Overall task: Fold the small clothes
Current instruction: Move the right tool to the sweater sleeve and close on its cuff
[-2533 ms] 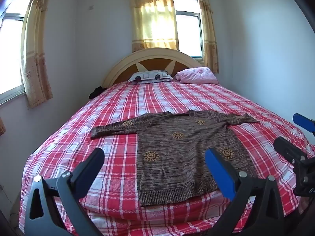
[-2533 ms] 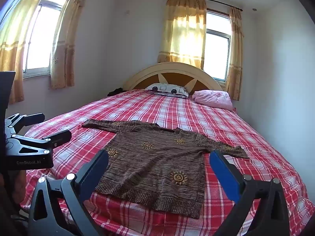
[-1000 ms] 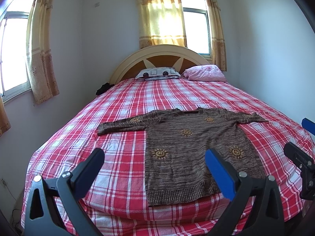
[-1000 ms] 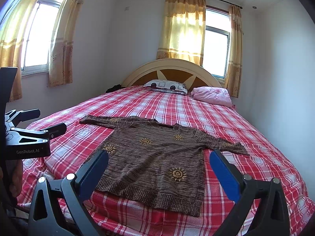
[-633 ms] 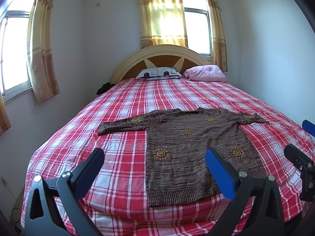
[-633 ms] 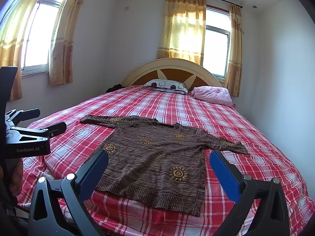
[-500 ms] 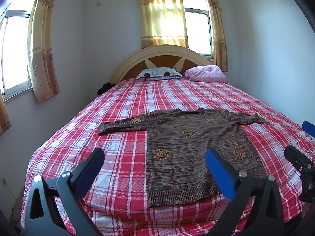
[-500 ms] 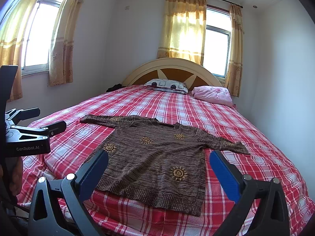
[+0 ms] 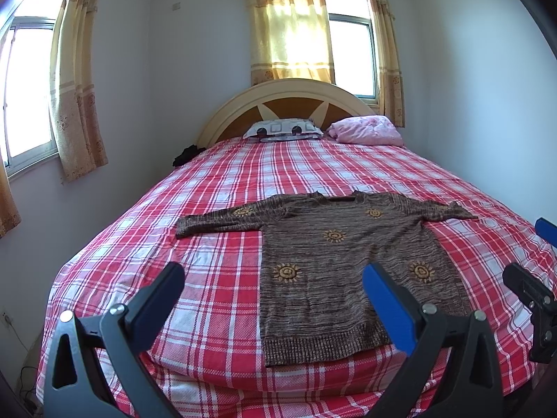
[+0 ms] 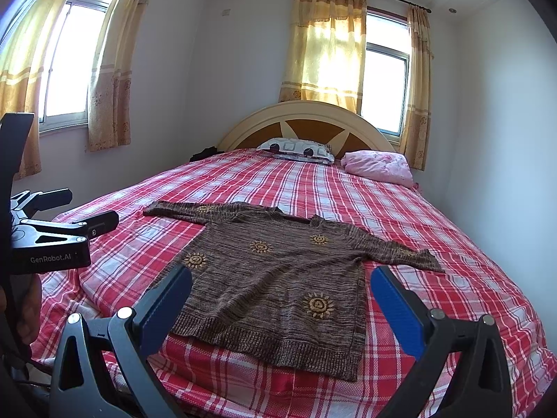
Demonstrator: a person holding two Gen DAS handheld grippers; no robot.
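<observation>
A brown knitted sweater (image 9: 334,261) with yellow sun motifs lies flat on the red plaid bed (image 9: 222,244), sleeves spread out, hem at the near edge. It also shows in the right wrist view (image 10: 278,275). My left gripper (image 9: 275,292) is open and empty, held above the bed's near edge by the hem's left corner. My right gripper (image 10: 282,296) is open and empty over the hem. The left gripper also shows at the left of the right wrist view (image 10: 62,223); the right gripper's tips show at the right edge of the left wrist view (image 9: 536,278).
A patterned pillow (image 9: 282,129) and a pink pillow (image 9: 365,130) lie by the curved headboard (image 9: 289,99). A dark item (image 9: 186,155) sits at the bed's far left edge. Walls stand close on both sides, with curtained windows (image 10: 327,45).
Both views have shifted slightly; the sweater sits a little farther right and higher in the left wrist view than 2.5 s ago. The sweater has not moved and both grippers stay open.
</observation>
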